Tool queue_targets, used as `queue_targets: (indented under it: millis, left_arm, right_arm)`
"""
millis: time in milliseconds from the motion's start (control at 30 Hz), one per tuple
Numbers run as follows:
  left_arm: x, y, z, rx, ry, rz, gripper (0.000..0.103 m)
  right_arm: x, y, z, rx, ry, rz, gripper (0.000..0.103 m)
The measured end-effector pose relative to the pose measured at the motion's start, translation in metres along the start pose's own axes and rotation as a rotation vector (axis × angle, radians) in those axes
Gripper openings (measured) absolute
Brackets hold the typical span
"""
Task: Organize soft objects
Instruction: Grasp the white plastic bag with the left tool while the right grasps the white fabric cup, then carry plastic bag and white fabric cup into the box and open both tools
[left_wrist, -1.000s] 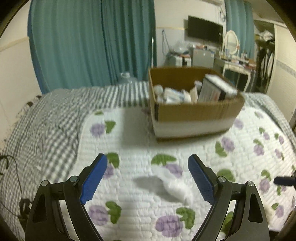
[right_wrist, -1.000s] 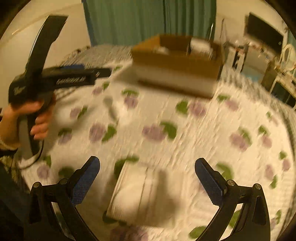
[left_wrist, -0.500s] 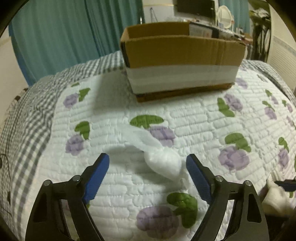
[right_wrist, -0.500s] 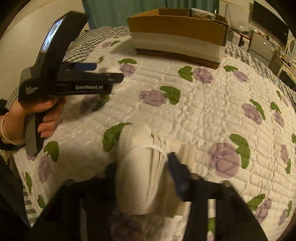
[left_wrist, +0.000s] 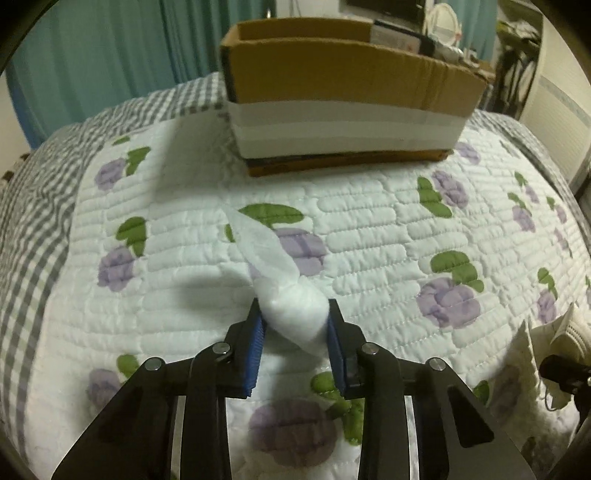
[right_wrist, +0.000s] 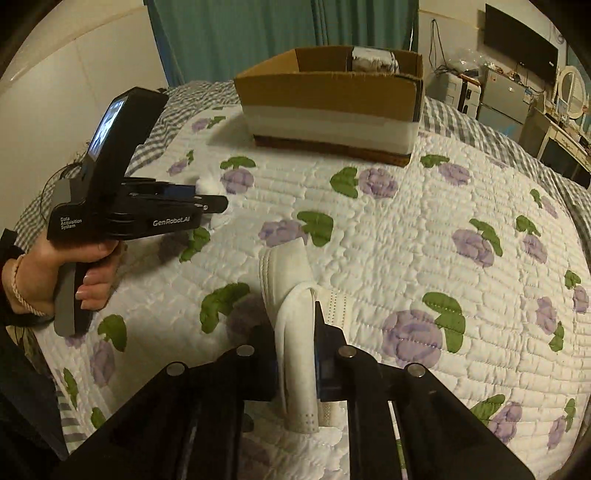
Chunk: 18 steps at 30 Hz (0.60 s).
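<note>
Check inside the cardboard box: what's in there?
Mostly hidden. The right wrist view shows only a grey-white bundle at the back of the cardboard box; the left wrist view shows a dark-edged flat item sticking up. The front wall covers the rest.

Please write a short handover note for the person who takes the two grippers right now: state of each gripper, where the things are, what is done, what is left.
Left gripper: jaws shut on the white cotton wad, low over the flowered quilt.
Right gripper: jaws shut on the folded white cloth item, also at the quilt.
Cardboard box: stands on the bed ahead of both grippers, open on top, already holding some things.
Done: both soft items are gripped.
Left: probably carry both to the box and release them inside.
</note>
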<state>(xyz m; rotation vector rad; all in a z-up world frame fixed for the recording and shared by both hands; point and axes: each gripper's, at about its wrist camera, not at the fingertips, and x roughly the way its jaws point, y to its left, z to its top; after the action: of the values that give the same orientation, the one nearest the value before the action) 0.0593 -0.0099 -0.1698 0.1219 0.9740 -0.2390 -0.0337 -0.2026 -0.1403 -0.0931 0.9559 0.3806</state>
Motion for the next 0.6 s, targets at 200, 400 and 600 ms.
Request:
queue_targets:
  millis: [200, 400, 600]
  left_arm:
    - [-0.028, 0.011, 0.003, -0.024, -0.059, 0.001, 0.03]
    - [-0.063, 0.021, 0.003, -0.018, -0.12, 0.008, 0.03]
    - [-0.115, 0.032, 0.007, -0.018, -0.244, 0.04, 0.03]
  right_arm:
    - [-0.018, 0.004, 0.01, 0.013, -0.053, -0.01, 0.012]
    - [-0.043, 0.012, 0.027, 0.011, -0.131, -0.03, 0.012]
    - [-0.077, 0.024, 0.051, 0.01, -0.229, -0.049, 0.012]
